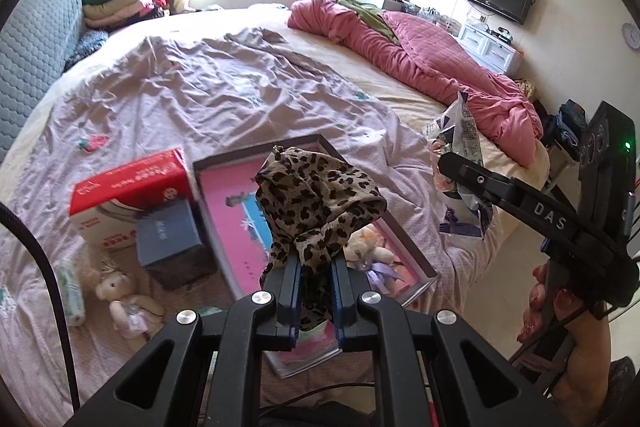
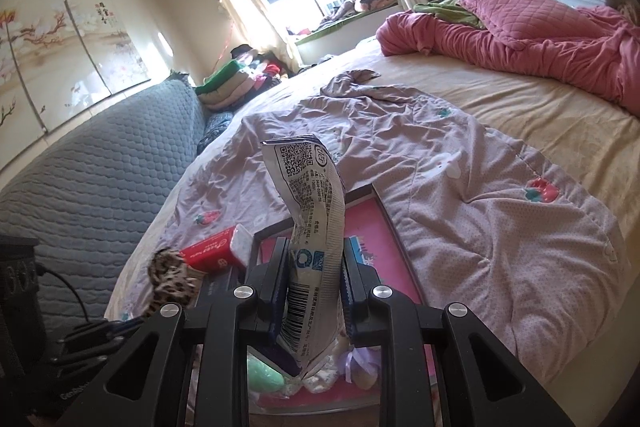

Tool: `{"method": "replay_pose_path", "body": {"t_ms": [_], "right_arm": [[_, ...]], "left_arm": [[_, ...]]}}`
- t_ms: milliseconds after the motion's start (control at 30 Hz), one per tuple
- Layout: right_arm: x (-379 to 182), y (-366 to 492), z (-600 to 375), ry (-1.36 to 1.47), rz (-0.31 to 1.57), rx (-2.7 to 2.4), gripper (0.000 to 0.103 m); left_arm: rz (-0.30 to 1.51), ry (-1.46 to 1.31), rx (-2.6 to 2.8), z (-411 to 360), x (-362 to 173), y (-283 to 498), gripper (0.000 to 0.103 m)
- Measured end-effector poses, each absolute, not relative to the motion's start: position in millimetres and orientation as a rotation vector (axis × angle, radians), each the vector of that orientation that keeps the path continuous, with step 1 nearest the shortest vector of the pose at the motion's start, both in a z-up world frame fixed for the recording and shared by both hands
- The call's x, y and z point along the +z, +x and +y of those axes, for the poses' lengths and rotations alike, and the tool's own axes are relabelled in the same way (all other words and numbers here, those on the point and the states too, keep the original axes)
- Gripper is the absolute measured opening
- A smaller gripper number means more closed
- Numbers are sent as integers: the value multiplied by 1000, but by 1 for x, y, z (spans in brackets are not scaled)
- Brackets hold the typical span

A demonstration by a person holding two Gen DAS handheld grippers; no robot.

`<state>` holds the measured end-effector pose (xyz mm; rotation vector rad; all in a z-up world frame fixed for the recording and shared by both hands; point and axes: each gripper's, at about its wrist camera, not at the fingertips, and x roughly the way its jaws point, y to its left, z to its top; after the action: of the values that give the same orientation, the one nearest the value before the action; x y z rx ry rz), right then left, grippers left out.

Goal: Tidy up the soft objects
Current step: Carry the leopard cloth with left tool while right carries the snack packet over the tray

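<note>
My left gripper [image 1: 314, 263] is shut on a leopard-print cloth [image 1: 316, 199] and holds it up above a dark-framed pink tray [image 1: 224, 203] on the bed. My right gripper [image 2: 316, 259] is shut on a white printed plastic packet [image 2: 312, 211] that stands up between its fingers, above the same tray [image 2: 380, 227]. In the left wrist view the right gripper [image 1: 452, 163] holds the packet [image 1: 460, 131] at the right of the tray. A small plush bear with a purple bow [image 1: 368, 247] lies in the tray. The leopard cloth shows in the right wrist view [image 2: 172, 279].
A red and white box [image 1: 128, 195] and a blue box [image 1: 172, 231] stand left of the tray. A second small plush bear [image 1: 124, 299] and a tissue pack [image 1: 72, 291] lie near the bed's front edge. A pink quilt [image 1: 420, 47] lies at the far right.
</note>
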<state>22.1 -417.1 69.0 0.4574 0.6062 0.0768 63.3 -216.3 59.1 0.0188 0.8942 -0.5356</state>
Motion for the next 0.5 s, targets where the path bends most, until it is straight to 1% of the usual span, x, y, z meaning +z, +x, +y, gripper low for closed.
{"method": "replay_pose_path", "body": {"t_ms": [500], "right_arm": [[44, 34, -408, 504, 667, 157, 24]], "left_arm": [[976, 5, -530, -228, 29, 87, 13]]}}
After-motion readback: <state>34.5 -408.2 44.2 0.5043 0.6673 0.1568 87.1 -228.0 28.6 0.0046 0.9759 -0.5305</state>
